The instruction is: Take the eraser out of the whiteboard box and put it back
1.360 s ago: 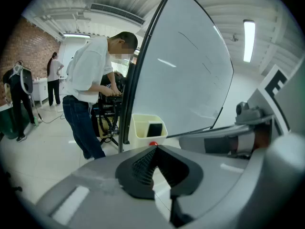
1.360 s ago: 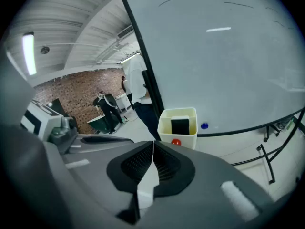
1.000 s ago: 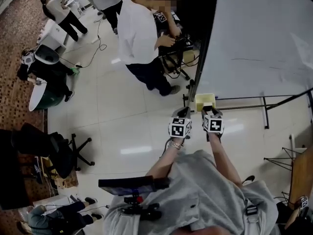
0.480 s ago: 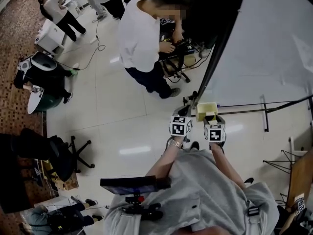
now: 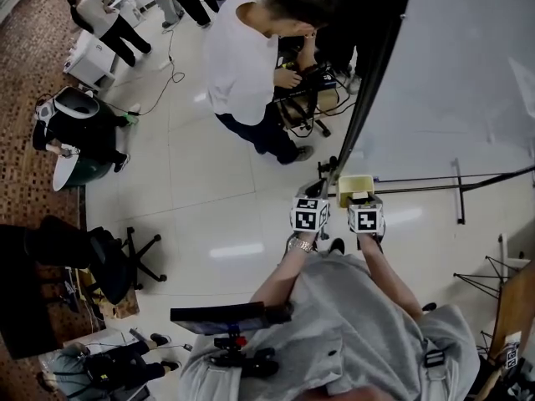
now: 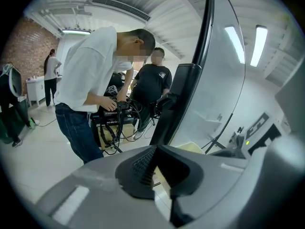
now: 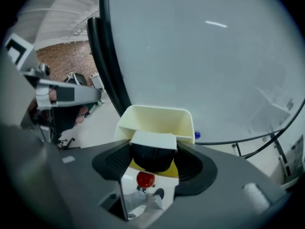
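Observation:
A pale yellow box [image 5: 354,187] hangs at the lower left corner of the whiteboard [image 5: 451,73]. In the right gripper view the eraser [image 7: 153,151], white on top with black felt below, stands at the front of the box [image 7: 157,116]. My right gripper [image 7: 153,160] is open, one pad on each side of the eraser. In the head view the right gripper [image 5: 358,199] points down at the box. My left gripper [image 5: 315,194] hovers just left of it. Its fingers meet at the tips and hold nothing [image 6: 155,149].
The whiteboard's black frame post [image 6: 190,80] rises just beyond the left gripper. A person in a white shirt [image 5: 242,57] bends over a cart of cabled equipment [image 5: 305,90] behind it. A blue object [image 7: 197,135] sits on the board's rail, and the stand's legs [image 5: 456,190] run right.
My right gripper has sunk closer to the box. The left gripper has drifted slightly beside it. The person in white has leaned further over the cart.

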Motion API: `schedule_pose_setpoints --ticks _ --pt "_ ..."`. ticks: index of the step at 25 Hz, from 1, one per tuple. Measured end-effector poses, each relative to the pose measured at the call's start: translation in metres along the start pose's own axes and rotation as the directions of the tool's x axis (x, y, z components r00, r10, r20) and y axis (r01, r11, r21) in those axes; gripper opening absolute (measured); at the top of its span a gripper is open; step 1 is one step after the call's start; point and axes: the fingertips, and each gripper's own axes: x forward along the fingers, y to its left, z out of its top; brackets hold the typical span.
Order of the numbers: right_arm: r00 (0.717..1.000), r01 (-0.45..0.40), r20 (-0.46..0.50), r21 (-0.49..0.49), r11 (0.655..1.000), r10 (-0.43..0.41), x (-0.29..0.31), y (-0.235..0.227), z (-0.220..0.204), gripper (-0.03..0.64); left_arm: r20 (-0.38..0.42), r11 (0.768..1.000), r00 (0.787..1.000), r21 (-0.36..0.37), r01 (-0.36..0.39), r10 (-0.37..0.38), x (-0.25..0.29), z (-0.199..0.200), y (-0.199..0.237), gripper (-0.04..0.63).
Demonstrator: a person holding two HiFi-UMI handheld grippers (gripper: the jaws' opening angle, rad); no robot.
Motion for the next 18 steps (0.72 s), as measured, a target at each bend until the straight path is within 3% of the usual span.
schedule_pose_setpoints --ticks 4,10,13,18 --pt "0.992 -0.074 0.107 0.020 0.997 0.072 -0.053 0.003 0.040 0.278 0.017 1.000 1.000 -0.010 -0.010 0.010 -0.001 0.007 0.005 0.003" --pt "0.950 -0.120 0.287 -0.014 0.993 0.119 -0.108 0.010 0.109 0.278 0.037 1.000 0.999 -0.017 -0.014 0.015 0.000 0.020 0.005 0.003" --pt "0.953 -0.113 0.279 -0.041 0.993 0.120 -0.089 0.011 0.114 0.278 0.048 1.000 0.999 -0.015 -0.013 0.014 0.001 0.023 0.004 0.003" --pt "0.974 -0.090 0.201 -0.073 0.993 0.103 -0.037 0.008 0.086 0.278 0.036 1.000 0.999 -0.018 -0.021 0.021 0.000 0.019 0.005 0.003"
